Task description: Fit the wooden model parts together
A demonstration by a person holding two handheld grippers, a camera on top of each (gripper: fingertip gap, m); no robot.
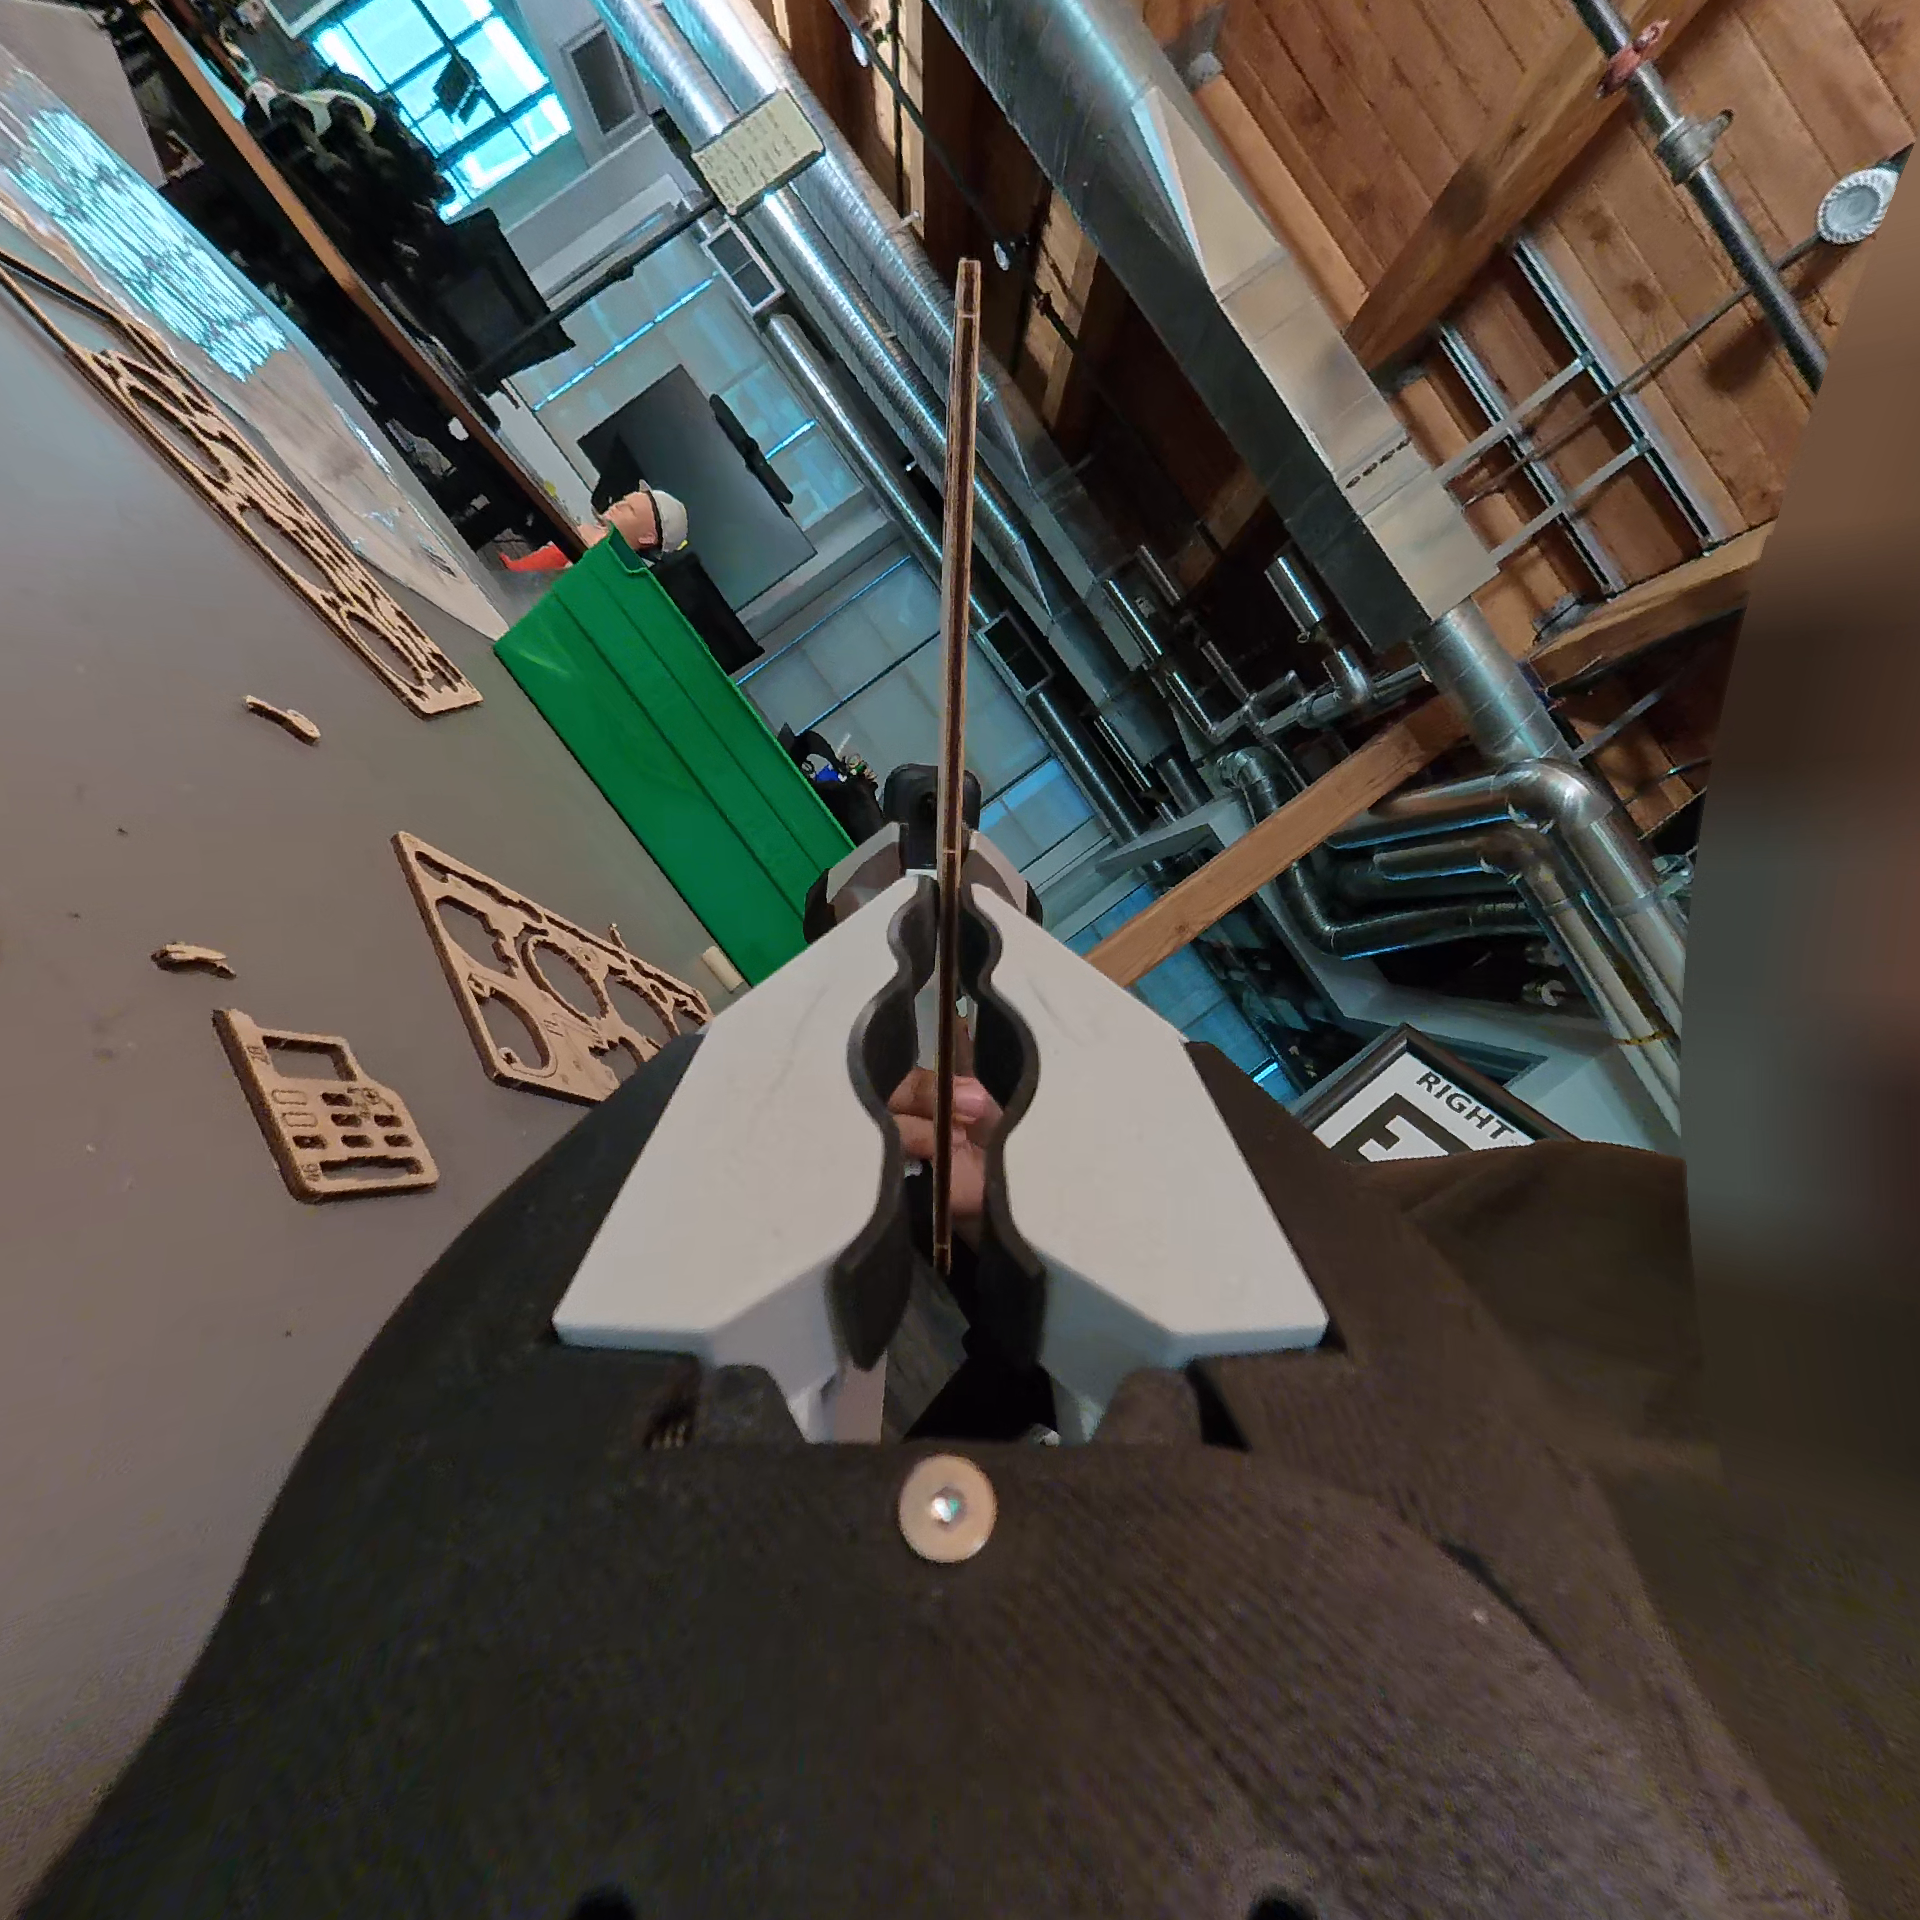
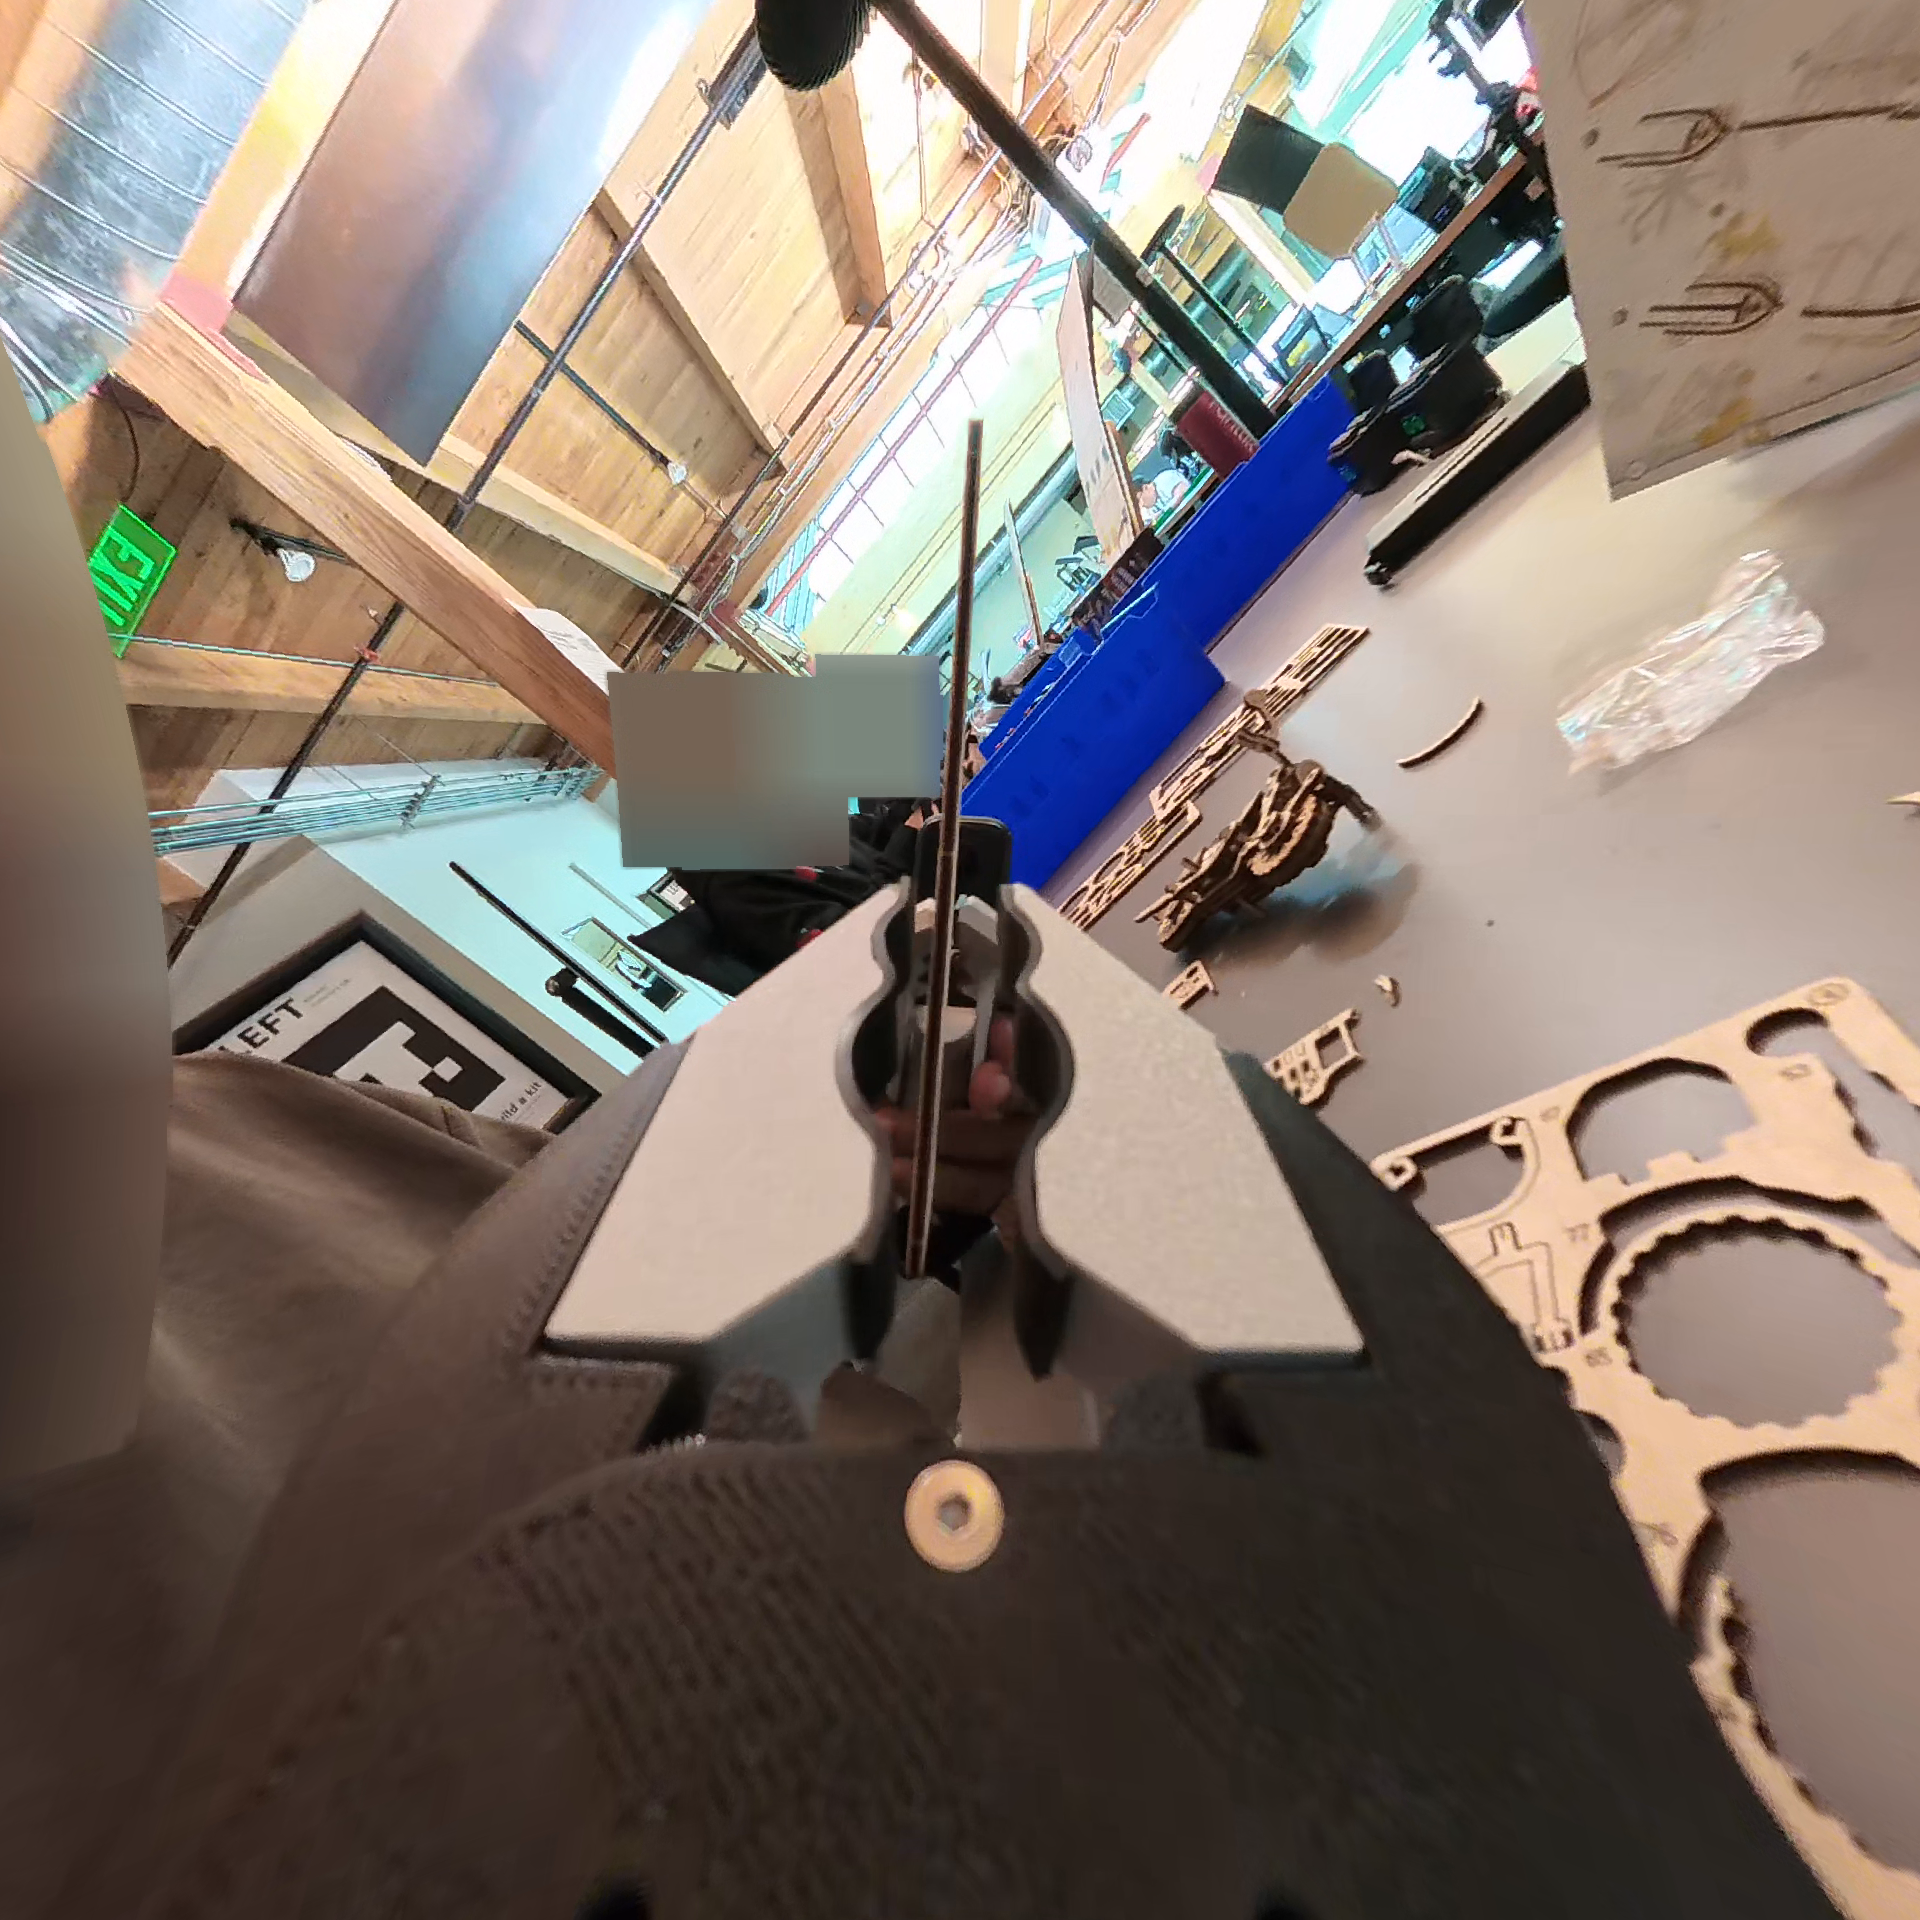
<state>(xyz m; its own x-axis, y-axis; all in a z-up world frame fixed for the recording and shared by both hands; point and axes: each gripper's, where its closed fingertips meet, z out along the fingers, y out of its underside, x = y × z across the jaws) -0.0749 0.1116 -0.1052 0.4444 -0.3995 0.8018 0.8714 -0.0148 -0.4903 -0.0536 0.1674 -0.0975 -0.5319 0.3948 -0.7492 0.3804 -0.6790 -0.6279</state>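
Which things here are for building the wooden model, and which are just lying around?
For the job: thin wooden sheet clamped between left gripper and right gripper; half-built model; cut-out frames.

Lying about: green bin, blue bins, plastic wrapper.

Wooden sheet (image 2: 1683, 1351) cut off by right edge; far benches blurred.

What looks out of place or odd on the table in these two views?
Mostly ordinary assembly clutter. A crumpled clear plastic wrapper lies loose on the grey table, and small wood scraps are scattered beside the punched-out sheets. The half-built wooden model appears to lean to one side. Both grippers pinch one thin wooden sheet edge-on.
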